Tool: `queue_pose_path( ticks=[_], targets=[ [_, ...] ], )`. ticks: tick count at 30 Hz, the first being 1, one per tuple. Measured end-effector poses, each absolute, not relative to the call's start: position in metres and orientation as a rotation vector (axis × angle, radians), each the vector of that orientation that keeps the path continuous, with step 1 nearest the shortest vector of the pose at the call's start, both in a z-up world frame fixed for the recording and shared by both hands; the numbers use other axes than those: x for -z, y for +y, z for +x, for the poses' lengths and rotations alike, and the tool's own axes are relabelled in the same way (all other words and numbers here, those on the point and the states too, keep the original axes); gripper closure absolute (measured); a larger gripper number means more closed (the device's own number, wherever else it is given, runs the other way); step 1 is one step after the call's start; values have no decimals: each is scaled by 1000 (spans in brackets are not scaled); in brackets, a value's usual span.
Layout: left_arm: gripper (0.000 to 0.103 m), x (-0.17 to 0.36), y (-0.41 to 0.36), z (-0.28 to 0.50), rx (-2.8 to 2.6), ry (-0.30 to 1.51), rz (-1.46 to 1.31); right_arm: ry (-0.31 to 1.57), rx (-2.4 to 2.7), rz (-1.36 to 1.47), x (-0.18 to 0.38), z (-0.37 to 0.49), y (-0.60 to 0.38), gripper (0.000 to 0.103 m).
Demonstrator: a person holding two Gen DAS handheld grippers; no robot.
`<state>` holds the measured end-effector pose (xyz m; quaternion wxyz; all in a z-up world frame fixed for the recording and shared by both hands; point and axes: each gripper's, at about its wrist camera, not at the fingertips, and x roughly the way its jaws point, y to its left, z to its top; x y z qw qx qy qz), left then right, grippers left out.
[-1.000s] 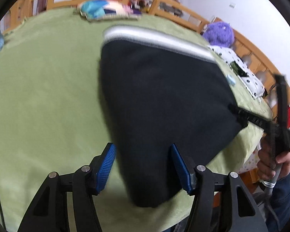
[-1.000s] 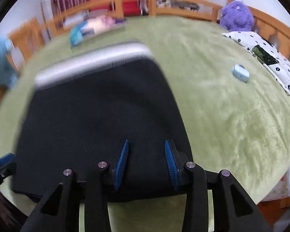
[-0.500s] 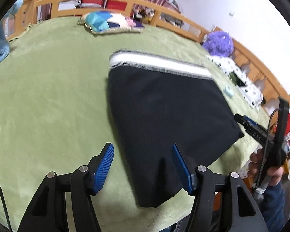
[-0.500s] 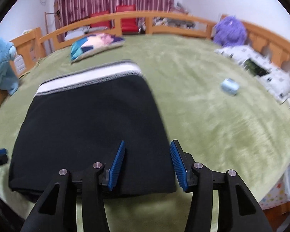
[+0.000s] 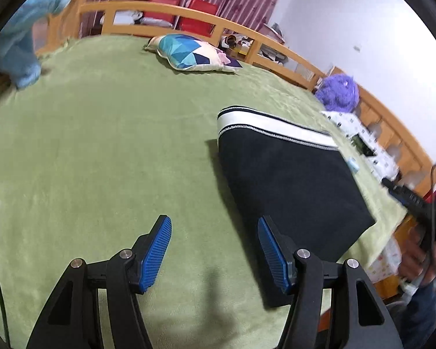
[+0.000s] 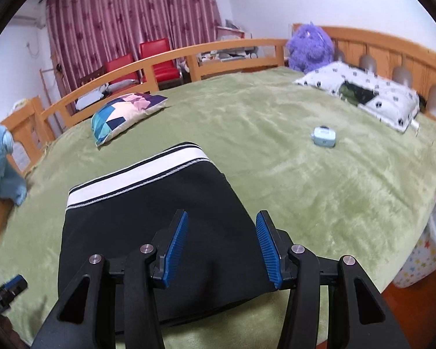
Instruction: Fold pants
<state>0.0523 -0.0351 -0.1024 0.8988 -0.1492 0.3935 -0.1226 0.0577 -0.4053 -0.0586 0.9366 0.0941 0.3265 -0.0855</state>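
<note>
The pants [image 6: 148,232] are lying folded flat ahead of and below both released jaws, the left gripper [image 5: 215,250] and right gripper [image 6: 221,244] grasping nothing, indicating near completion.

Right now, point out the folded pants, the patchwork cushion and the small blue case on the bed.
folded pants [image 6: 148,232]: right wrist view, on the black cloth below the white waistband.
patchwork cushion [image 6: 125,113]: right wrist view, middle of its top face.
small blue case [image 6: 323,136]: right wrist view, its lid.
</note>
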Motion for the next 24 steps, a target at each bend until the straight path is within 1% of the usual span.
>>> queue_pose_path(
  ticks=[6,10,14,20,24],
  targets=[
    [42,101,-26,52,205,795,-311,699,151,144,57,50,-376,54],
    [42,105,-28,53,181,815,-318,662,152,171,56,38,-369,54],
    [42,111,-30,54,143,832,-290,654,141,202,52,39,-372,54],
    [42,121,-29,61,115,841,-266,588,216,90,41,47,-376,54],
    [42,126,-35,65,108,827,-223,644,147,145,51,66,-397,54]
  ],
)
